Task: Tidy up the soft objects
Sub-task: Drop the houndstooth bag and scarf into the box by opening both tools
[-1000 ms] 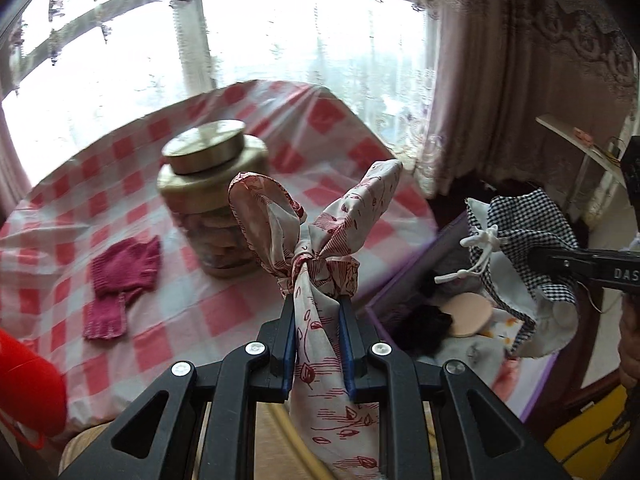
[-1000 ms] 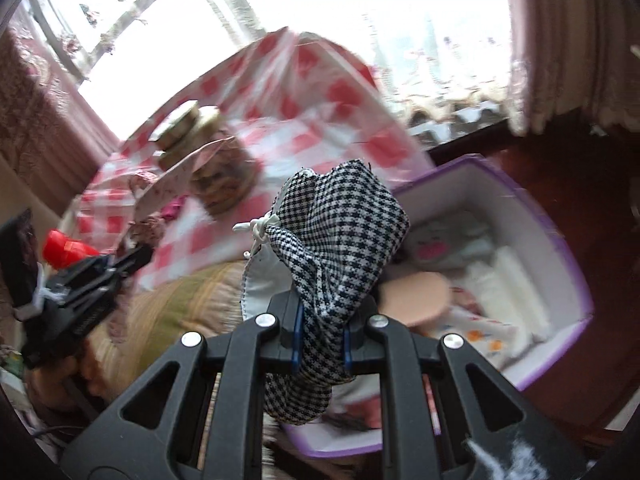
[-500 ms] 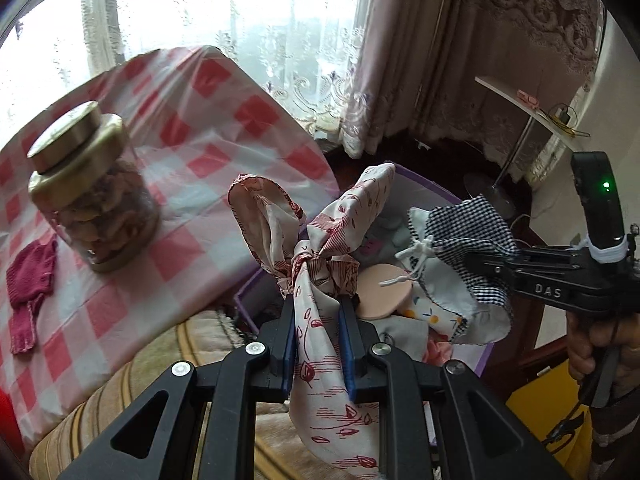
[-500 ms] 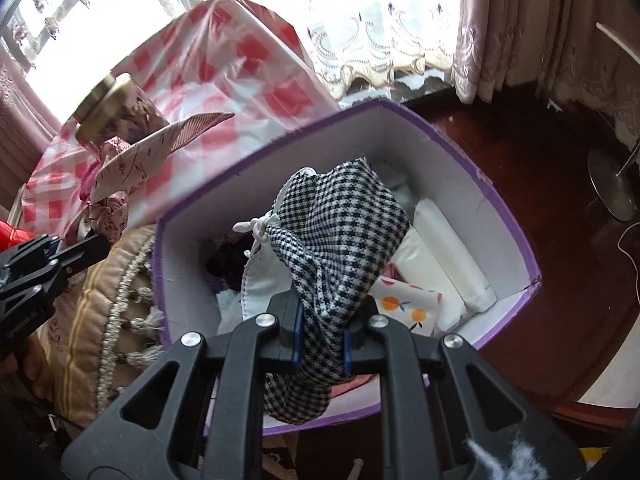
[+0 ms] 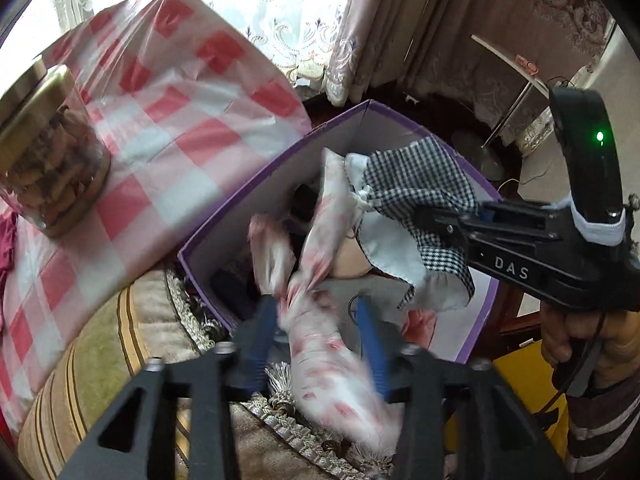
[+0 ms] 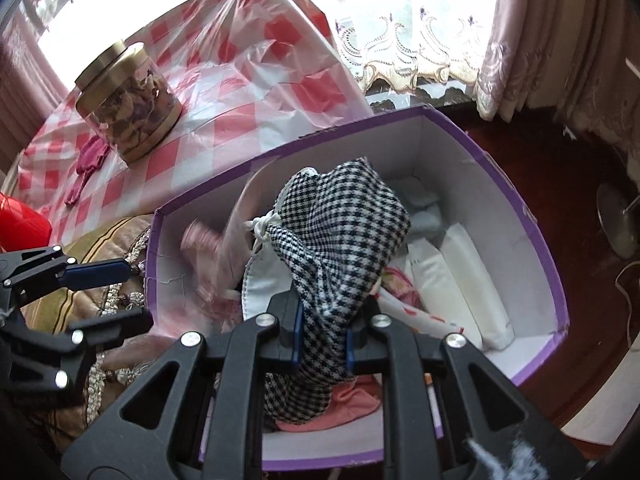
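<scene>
Left gripper (image 5: pixel 316 336) jaws wide, red-patterned white fabric scarf (image 5: pixel 320 320) (blurred) between them over purple-rimmed cardboard box (image 6: pixel 472 152). Right gripper (image 6: pixel 322 336) jaws clamp black-white houndstooth drawstring pouch (image 6: pixel 344 232) above box.

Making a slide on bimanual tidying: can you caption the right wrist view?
Right gripper clamps a houndstooth pouch over the purple box; left gripper open beside it.
</scene>
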Tool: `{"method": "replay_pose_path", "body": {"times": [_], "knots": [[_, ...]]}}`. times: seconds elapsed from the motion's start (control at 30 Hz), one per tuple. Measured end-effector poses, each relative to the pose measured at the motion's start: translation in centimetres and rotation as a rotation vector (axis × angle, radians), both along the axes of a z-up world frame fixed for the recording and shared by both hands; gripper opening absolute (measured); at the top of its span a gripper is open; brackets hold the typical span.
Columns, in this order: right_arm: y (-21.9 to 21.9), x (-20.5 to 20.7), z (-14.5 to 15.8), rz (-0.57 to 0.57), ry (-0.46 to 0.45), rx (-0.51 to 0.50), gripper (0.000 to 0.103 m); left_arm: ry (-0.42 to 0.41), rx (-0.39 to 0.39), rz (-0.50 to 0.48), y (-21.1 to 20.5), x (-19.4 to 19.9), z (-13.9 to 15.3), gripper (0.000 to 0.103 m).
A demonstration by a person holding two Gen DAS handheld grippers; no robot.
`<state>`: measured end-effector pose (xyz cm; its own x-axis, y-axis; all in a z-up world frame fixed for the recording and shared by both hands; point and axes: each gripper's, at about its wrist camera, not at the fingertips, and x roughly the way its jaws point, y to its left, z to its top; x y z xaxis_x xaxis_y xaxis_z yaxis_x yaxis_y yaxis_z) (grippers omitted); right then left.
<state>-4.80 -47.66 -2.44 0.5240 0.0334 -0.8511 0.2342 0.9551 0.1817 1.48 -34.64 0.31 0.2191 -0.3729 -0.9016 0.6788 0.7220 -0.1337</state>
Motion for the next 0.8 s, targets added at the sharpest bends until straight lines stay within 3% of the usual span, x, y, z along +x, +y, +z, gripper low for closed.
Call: {"method": "replay_pose_path", "body": {"times": [0.03, 0.13, 0.33, 0.57, 0.8], "knots": [[0.2, 0.1, 0.1, -0.001, -0.002, -0.01, 0.021, 0.002, -0.002, 0.001, 0.1, 0.0, 0.0, 0.053], [0.6, 0.4, 0.3, -0.014, 0.008, -0.061, 0.035, 0.001, -0.019, 0.003, 0.5, -0.3, 0.4, 0.058], [1.4, 0.1, 2.3, -0.084, -0.011, -0.197, 0.059, 0.007, -0.081, 0.033, 2.0, 0.1, 1.3, 0.058], [3.3, 0.0, 5.8, -0.133, -0.053, -0.379, 0.065, -0.051, -0.119, 0.125, 5.0, 1.1, 2.6, 0.058], [5.5, 0.8, 7.6, -0.115, -0.082, -0.442, 0.067, -0.063, -0.137, 0.213, 8.3, 2.1, 3.3, 0.058]]}}
